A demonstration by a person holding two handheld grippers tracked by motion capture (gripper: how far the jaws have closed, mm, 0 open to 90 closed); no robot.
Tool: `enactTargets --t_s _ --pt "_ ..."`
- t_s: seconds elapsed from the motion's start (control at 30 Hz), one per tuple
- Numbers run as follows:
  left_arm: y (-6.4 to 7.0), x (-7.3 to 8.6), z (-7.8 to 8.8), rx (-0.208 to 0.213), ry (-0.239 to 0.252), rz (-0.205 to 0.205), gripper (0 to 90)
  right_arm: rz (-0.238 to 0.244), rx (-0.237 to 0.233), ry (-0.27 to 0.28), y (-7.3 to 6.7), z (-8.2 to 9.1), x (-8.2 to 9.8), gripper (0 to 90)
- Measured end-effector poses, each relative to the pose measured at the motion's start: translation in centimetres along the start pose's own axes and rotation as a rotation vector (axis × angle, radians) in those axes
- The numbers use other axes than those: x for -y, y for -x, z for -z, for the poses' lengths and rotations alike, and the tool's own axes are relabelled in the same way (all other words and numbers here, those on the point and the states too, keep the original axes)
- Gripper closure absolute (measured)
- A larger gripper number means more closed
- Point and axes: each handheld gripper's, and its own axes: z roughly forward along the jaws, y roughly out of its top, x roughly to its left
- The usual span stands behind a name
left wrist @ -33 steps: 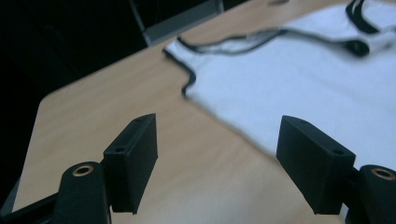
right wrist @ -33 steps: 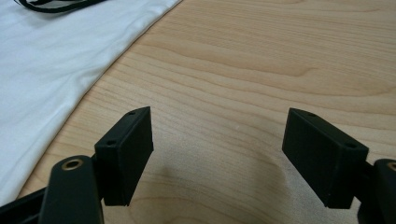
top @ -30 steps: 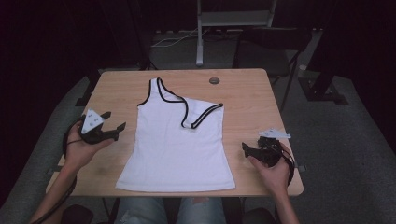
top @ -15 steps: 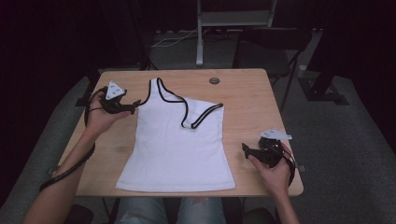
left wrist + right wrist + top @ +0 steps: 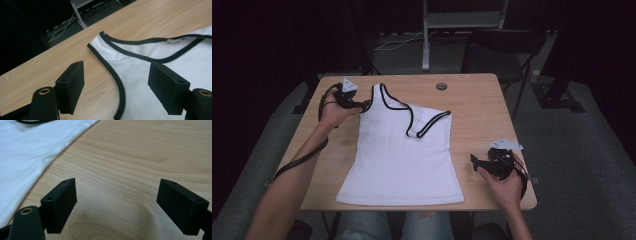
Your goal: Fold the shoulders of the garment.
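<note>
White tank top (image 5: 402,150) with black trim is lying flat and unfolded on the tabletop (image 5: 472,100). Left tongs (image 5: 362,105), wide and empty, are straddling its shoulder strap; right tongs (image 5: 473,161) are waiting wide beside its hem. Folding is not begun.

In the left gripper view the white top (image 5: 160,57) is cut off at the right and lower edges. In the high view, the small round thing (image 5: 441,86) on the surface (image 5: 482,115) is too small to tell.
</note>
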Motion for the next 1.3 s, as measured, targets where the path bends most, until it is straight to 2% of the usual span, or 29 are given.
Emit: enactTargets --t_s 0.13,0.33,0.43,0.6,0.73,0.9,1.07,1.1,1.3 --pt "-0.2 -0.2 -1.6 -0.005 -0.037 -0.004 29.4 0.003 0.001 -0.002 0.0 0.0 0.0 15.9" --pt "-0.6 -0.5 -3.8 0.001 -0.063 0.034 29.4 0.005 -0.005 0.0 0.0 0.0 0.0 15.9" --pt "-1.0 -0.5 -4.7 -0.01 -0.081 0.045 29.7 0.009 -0.003 -0.001 -0.1 0.0 0.0 15.9" --pt "-1.1 -0.6 -5.7 -0.001 -0.094 0.067 32.7 0.013 -0.002 -0.006 -0.1 0.0 0.0 15.9" --pt "-0.9 -0.7 -6.6 0.004 -0.12 0.069 33.3 0.01 -0.006 -0.008 -0.1 0.0 0.0 15.9" --pt "-0.5 -1.1 -7.5 0.017 -0.121 0.086 33.3 0.019 -0.005 -0.006 -0.2 -0.1 0.0 15.9" --pt "-0.5 -0.3 -8.5 0.01 -0.159 0.104 33.3 0.021 -0.009 -0.005 -0.2 0.0 0.0 15.9" --pt "-0.6 -0.3 -8.6 0.011 -0.161 0.122 33.3 0.022 -0.009 -0.004 -0.2 0.0 0.0 15.9" --pt "-0.3 -0.7 -9.1 0.021 -0.161 0.117 33.4 0.025 -0.011 -0.007 -0.2 -0.1 0.0 15.9"
